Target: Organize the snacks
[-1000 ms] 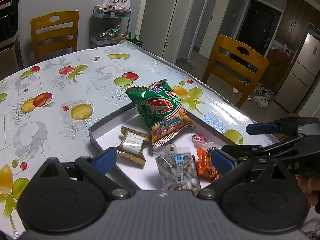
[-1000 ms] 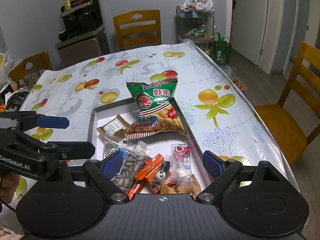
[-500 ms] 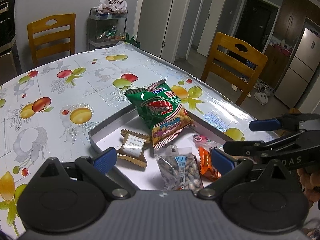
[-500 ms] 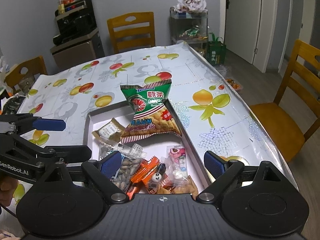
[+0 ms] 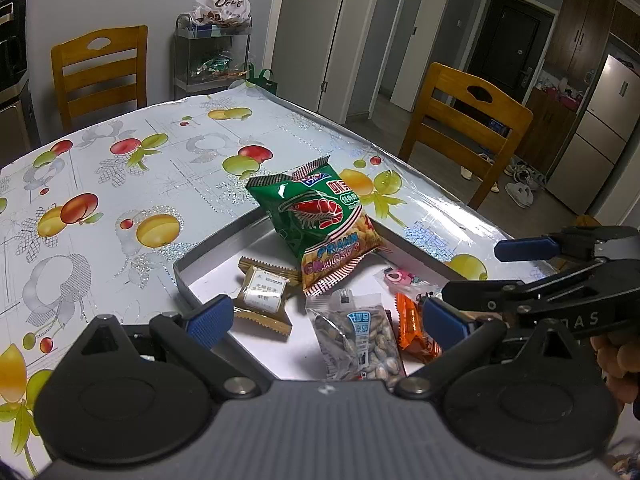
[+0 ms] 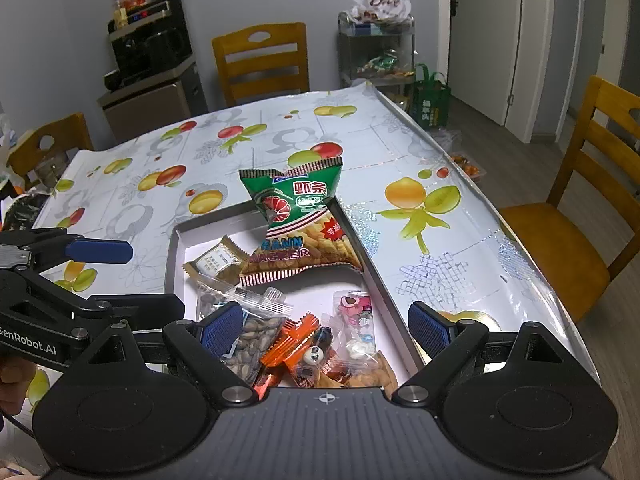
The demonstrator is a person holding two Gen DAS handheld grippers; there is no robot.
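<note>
A: Green prawn cracker bag (image 5: 320, 220) leans on the far rim of your tray (image 5: 208, 244), w/ seed pack (image 5: 360, 336) & small sweets inside

B: Your left gripper (image 5: 326, 318) & right gripper (image 6: 326, 328): both spread wide, holding nothing, above the near end

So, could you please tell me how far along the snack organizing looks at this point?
Mostly done, it seems: the prawn cracker bag, gold-wrapped biscuit, sunflower seed pack, orange packets and pink candy bag all lie in the grey tray, the cracker bag leaning over its far rim. Nothing is in hand: the left gripper and right gripper are both open. No snacks show on the tablecloth.
</note>
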